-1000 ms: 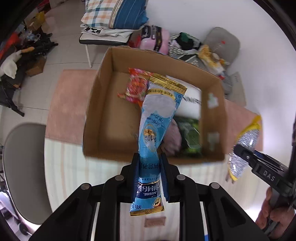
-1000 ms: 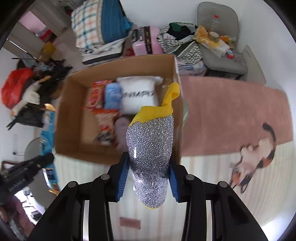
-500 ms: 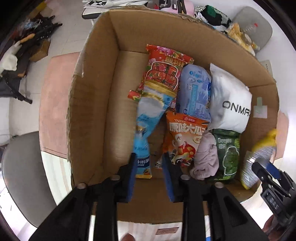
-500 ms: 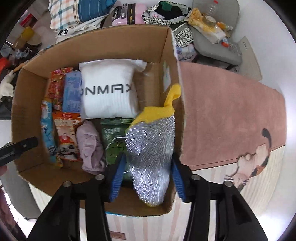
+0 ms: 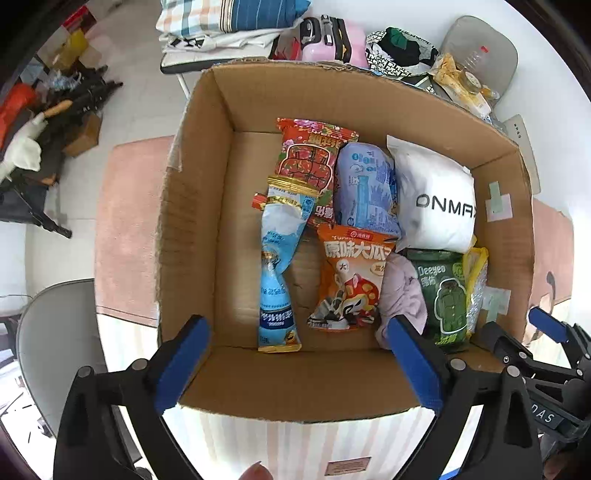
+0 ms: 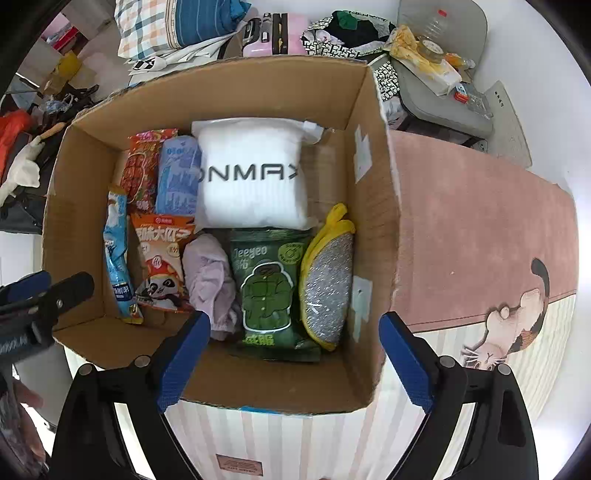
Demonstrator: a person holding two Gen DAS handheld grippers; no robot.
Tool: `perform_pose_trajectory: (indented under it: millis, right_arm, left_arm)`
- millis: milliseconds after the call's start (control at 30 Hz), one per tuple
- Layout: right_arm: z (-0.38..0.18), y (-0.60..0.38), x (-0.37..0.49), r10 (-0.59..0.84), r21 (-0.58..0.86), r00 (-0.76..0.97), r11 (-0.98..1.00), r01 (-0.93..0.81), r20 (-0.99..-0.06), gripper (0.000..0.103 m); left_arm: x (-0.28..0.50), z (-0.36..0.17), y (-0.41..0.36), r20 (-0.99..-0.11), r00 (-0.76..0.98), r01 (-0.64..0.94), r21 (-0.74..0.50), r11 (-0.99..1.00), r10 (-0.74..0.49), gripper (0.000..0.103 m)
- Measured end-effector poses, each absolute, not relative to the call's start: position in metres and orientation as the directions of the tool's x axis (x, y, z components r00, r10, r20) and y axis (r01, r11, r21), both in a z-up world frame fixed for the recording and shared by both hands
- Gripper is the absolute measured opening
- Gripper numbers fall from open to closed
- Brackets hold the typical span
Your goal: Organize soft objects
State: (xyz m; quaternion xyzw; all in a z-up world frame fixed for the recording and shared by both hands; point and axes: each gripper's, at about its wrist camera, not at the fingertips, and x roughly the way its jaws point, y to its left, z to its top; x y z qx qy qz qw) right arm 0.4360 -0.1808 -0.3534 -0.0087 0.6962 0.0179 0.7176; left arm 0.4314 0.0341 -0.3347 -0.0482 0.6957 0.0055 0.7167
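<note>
Left claw [image 5: 299,354]: released, its blue pads wide apart, hanging above the near wall of the box and holding nothing.
Right claw [image 6: 295,354]: released too, fingers spread wide over the near right part of the box, with nothing between them.
Box [image 5: 221,92]: open cardboard, standing on the striped bench [image 6: 480,350]; a pink mat [image 6: 480,221] lay beside it on the right.
Blue sachet [image 5: 277,266]: lying flat on the box floor at the left side of the goods, its gold end touching the red packet, its other end near the front wall.
Red packet [image 5: 314,155]: at the back of the box, left of the pale blue pack.
Pale blue pack [image 5: 365,184]: between the red packet and the white pillow.
White pillow [image 6: 255,177]: at the back right, with the letters ONMAX on it.
Orange snack bag [image 5: 351,280]: in front of the pale blue pack, just right of the blue sachet.
Lilac cloth [image 6: 210,280]: crumpled between the orange snack bag and the green bag.
Green bag [image 6: 269,291]: in front of the white pillow, reaching the front wall.
Silver mitt [image 6: 328,273]: with yellow edge, lying between the green bag and the right wall of the box.
Room behind: a chair [image 6: 443,92] with clutter and folded bedding [image 5: 229,18] past the box.
</note>
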Motion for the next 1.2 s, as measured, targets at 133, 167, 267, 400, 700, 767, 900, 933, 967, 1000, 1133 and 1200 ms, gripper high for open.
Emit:
perform_pose_trajectory:
  millis: [133,167,267,400,700,767,900,933,967,1000,1133,1200]
  right_arm:
    - [-0.356,-0.174,0.429,0.005,0.004,0.034,0.999,-0.041,-0.999,0.103]
    - [-0.357,-0.172,0.427,-0.006,-0.007,0.037,0.999,-0.044,-0.999,0.103]
    - [-0.360,-0.169,0.423,-0.009,-0.011,0.039,0.999,-0.044,-0.999,0.103]
    - [-0.361,-0.169,0.419,-0.018,-0.020,0.046,0.999,-0.037,-0.999,0.103]
    - [-0.338,-0.171,0.410,-0.019,-0.022,0.081,0.999,-0.032,-0.996,0.103]
    - [-0.325,-0.171,0.404,-0.019,-0.023,0.105,0.999,-0.036,-0.994,0.103]
    - [-0.297,-0.172,0.388,-0.017,-0.025,0.166,0.999,-0.041,-0.986,0.103]
    - [-0.287,-0.172,0.380,-0.008,-0.017,0.188,0.999,-0.044,-0.982,0.103]
    - [-0.282,-0.172,0.375,-0.002,-0.011,0.197,0.999,-0.043,-0.980,0.103]
    - [-0.273,-0.173,0.368,0.005,-0.005,0.214,0.999,-0.042,-0.977,0.103]
    - [-0.235,-0.174,0.338,0.014,0.000,0.294,0.999,-0.050,-0.956,0.103]
    - [-0.217,-0.175,0.323,0.027,0.010,0.323,0.999,-0.053,-0.946,0.103]
  left_arm:
    - [0.425,-0.334,0.031,-0.998,0.048,-0.067,-0.035,0.997,-0.032,0.101]
    - [0.424,-0.334,0.030,-0.998,0.051,-0.068,-0.030,0.997,-0.027,0.101]
    - [0.418,-0.336,0.030,-0.998,0.055,-0.074,-0.017,0.997,-0.013,0.102]
    - [0.412,-0.339,0.029,-0.999,0.048,-0.078,-0.017,0.997,-0.013,0.102]
    - [0.398,-0.315,0.023,-0.995,0.096,-0.066,-0.023,0.998,-0.017,0.102]
    - [0.391,-0.301,0.022,-0.992,0.125,-0.064,-0.033,0.997,-0.024,0.102]
    - [0.374,-0.270,0.022,-0.979,0.206,-0.060,-0.026,0.998,-0.013,0.102]
    - [0.368,-0.261,0.021,-0.974,0.227,-0.061,-0.023,0.998,-0.008,0.102]
    - [0.361,-0.252,0.021,-0.968,0.250,-0.061,-0.024,0.998,-0.008,0.102]
    - [0.355,-0.243,0.021,-0.963,0.268,-0.060,-0.027,0.998,-0.010,0.102]
    - [0.325,-0.206,0.017,-0.939,0.343,-0.046,-0.030,0.999,-0.012,0.102]
    - [0.309,-0.187,0.013,-0.926,0.377,-0.036,-0.020,0.999,-0.005,0.102]
